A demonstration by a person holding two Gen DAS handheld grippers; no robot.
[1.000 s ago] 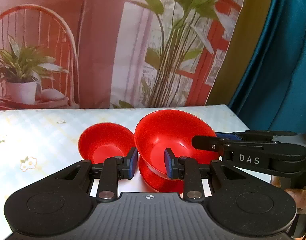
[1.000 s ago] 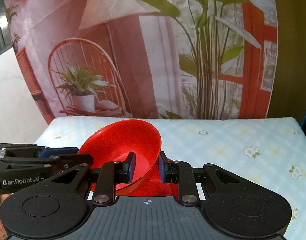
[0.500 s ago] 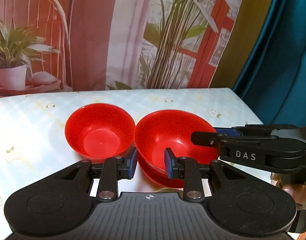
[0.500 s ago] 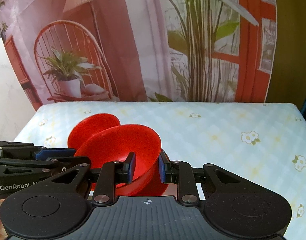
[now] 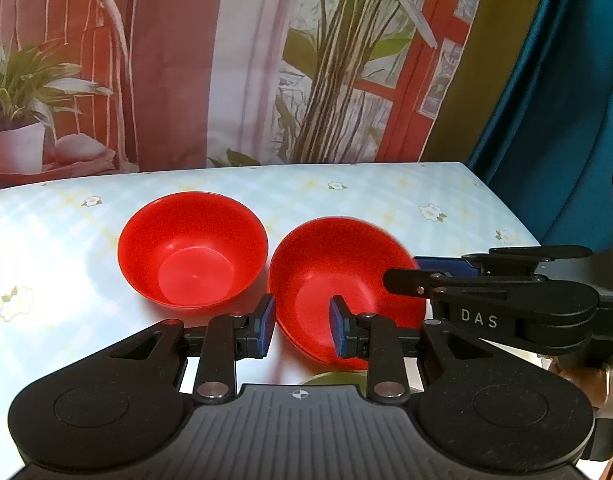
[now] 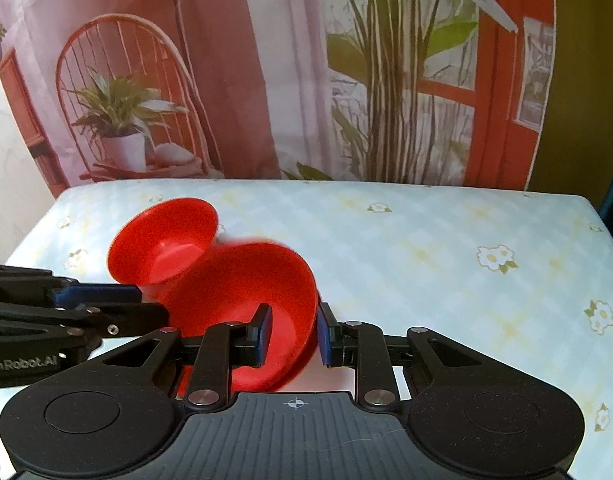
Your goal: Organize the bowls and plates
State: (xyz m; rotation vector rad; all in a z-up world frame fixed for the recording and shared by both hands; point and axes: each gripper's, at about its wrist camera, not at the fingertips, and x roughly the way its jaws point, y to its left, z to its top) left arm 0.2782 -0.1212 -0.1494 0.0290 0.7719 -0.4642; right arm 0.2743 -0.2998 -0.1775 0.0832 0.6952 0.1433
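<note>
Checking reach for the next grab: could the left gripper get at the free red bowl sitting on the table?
Probably not yet: the left gripper is clamped on the held red bowl's rim. Otherwise the free red bowl sits unobstructed just ahead-left.

We find open bench (image 6: 446, 264) to the right of the near bowl (image 6: 250, 296). On its left the second bowl (image 5: 192, 248) stands just beside it, and the backdrop (image 5: 226, 60) closes the far edge.

Printed backdrop (image 5: 234, 60) behind floral-clothed table (image 6: 446, 240); teal curtain (image 5: 566, 100) at right.
</note>
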